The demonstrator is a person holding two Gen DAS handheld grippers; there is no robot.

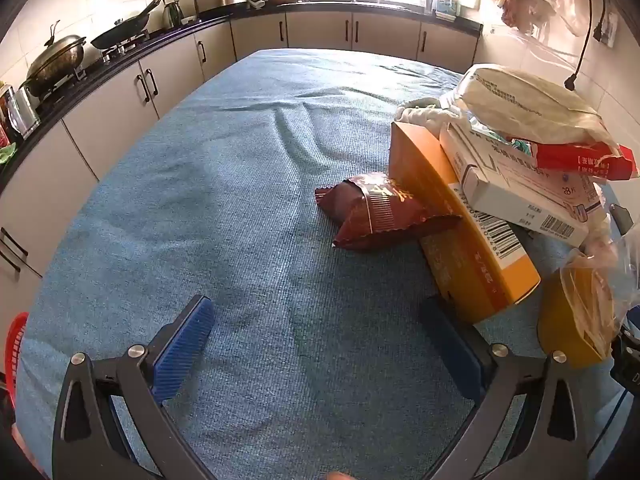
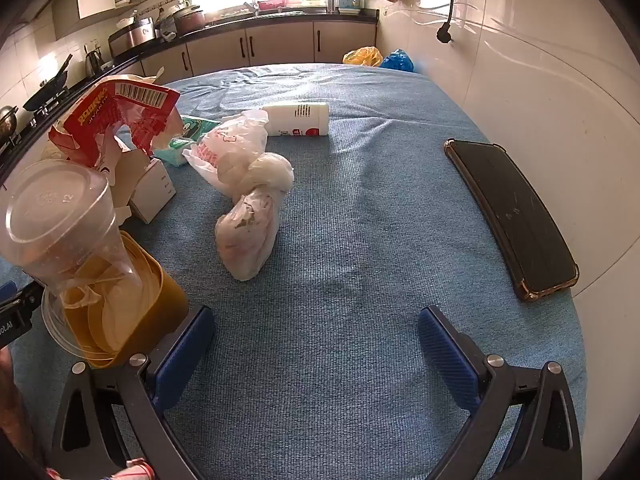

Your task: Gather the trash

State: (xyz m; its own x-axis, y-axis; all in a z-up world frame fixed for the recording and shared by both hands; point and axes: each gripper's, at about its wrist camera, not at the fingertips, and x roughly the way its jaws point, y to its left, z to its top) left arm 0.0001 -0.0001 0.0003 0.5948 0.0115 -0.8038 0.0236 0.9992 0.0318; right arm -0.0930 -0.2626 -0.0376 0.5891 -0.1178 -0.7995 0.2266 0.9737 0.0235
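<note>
Blue ribbed pads of the left gripper [image 1: 320,328] stand wide apart over the blue tablecloth [image 1: 224,216], holding nothing. Just beyond its right pad lies a long orange box [image 1: 452,216], with a barcode on its near end. A dark red snack bag [image 1: 380,212], crumpled and shiny, leans against the side of this box. On top of the orange box rests a white medicine box [image 1: 516,196], and above it a torn red and white package [image 1: 576,158] and a pale paper bag [image 1: 528,100].

The right gripper [image 2: 316,332] also has its fingers spread wide and empty. Beside its left finger stands a yellow container [image 2: 160,300] with a clear plastic cup [image 2: 60,216] tilted in it. Ahead of the gripper sits a knotted white plastic bag [image 2: 248,220], lumpy and closed. Farther back lies a white bottle [image 2: 298,119] on its side. A black phone [image 2: 512,216] rests near the wall, well apart from the trash.
</note>
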